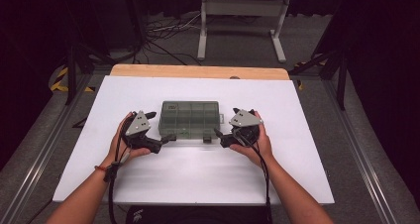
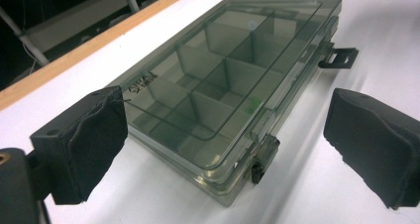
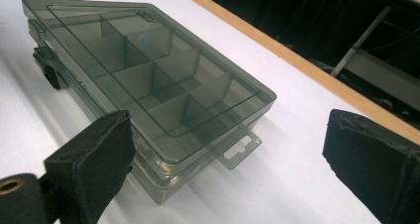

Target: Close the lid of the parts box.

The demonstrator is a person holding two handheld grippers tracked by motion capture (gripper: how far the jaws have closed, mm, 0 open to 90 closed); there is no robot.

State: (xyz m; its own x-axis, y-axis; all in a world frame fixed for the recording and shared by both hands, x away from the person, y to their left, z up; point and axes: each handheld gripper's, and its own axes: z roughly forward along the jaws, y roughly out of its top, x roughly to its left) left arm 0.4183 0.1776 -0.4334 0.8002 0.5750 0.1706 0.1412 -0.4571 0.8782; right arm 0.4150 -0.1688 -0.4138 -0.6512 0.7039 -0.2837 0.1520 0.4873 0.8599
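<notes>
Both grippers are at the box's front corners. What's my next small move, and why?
Probably ease the left gripper onto the near latch: the compartment box lies closed, both black latches look fastened, and both grippers' jaws stand open, gripping nothing.

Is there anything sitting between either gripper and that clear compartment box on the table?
Nothing visible does. The left gripper and right gripper flank the near corners of the compartment box, jaws open, with only bare white table between them and it.
</notes>
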